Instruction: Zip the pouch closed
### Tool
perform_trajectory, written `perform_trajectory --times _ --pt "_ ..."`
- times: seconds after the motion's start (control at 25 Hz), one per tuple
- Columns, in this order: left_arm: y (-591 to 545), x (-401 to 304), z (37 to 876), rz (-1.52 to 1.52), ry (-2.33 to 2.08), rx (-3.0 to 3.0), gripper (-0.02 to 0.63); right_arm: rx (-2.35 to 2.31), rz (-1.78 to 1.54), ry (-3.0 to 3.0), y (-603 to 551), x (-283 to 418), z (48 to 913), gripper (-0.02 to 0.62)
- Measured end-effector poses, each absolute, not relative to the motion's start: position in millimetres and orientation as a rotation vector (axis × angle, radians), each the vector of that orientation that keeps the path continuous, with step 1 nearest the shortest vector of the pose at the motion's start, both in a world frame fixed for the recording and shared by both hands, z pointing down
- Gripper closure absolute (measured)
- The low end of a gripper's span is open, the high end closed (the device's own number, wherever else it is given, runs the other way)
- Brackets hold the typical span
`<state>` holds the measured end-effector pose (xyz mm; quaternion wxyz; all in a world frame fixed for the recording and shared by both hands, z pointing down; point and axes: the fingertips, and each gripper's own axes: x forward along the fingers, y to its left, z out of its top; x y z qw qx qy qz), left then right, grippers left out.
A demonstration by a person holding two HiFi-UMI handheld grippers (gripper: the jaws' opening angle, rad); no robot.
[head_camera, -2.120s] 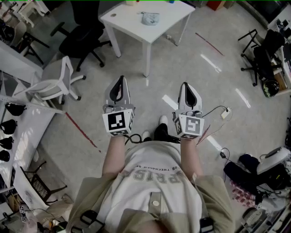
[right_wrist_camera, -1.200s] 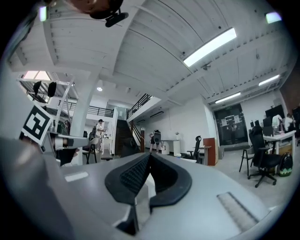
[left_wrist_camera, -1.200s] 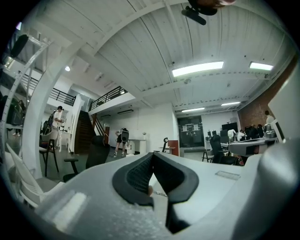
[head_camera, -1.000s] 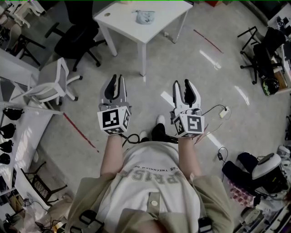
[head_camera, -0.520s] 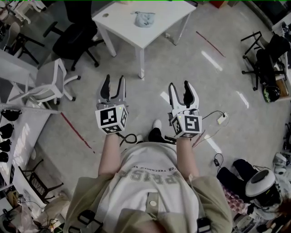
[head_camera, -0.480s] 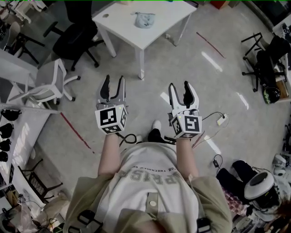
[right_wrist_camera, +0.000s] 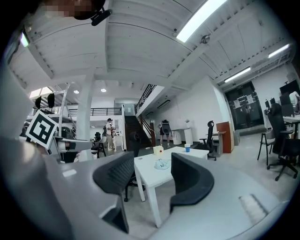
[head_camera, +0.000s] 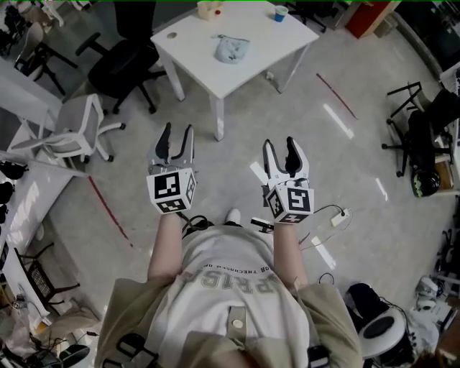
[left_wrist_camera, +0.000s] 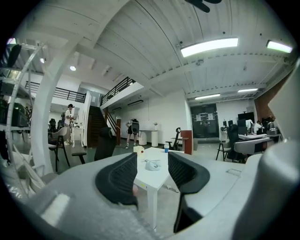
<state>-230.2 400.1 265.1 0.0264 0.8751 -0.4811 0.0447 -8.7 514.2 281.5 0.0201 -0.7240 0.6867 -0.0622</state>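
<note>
A small light-blue pouch (head_camera: 232, 48) lies on a white square table (head_camera: 263, 56) some way ahead of me; it also shows far off between the jaws as the pouch (left_wrist_camera: 152, 164) and the pouch (right_wrist_camera: 162, 164). My left gripper (head_camera: 176, 136) is held out in the air short of the table, open and empty. My right gripper (head_camera: 282, 151) hangs beside it, open with nothing between its fingers. Both point level toward the table (left_wrist_camera: 154, 178), well apart from the pouch.
On the table stand a yellow box (head_camera: 209, 9) and a blue cup (head_camera: 280, 13). A black office chair (head_camera: 122, 65) and a white chair (head_camera: 75, 126) stand to the left. Cables and a plug (head_camera: 336, 218) lie on the floor right. People stand far off (left_wrist_camera: 69, 123).
Both grippers went from shut to wide open. I have walked closer to the table, which now shows more fully in the head view, with the box and cup in sight.
</note>
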Motion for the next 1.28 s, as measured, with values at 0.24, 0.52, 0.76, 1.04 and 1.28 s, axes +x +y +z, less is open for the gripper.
perform_trajectory --times 0.24,0.52,0.76,1.04,1.28 --pt "397 -222 271 0.19 -1.549 2.668 0.391 -2.215 -0.225 2.158 500 13 286 0.373" --pt "370 -214 284 0.248 -1.559 2.648 0.391 -2.203 -0.281 2.174 473 21 301 0.373" --pt "328 -205 302 0.273 -1.509 2.652 0.391 -2.241 -0.306 2.149 438 27 313 0.373" --pt "253 -185 309 0.273 -1.441 2.668 0.391 -2.304 -0.329 2.089 377 42 317 0.373" --pt "190 -158 303 0.269 -1.378 2.723 0.391 -2.335 -0.31 2.038 321 58 314 0.373"
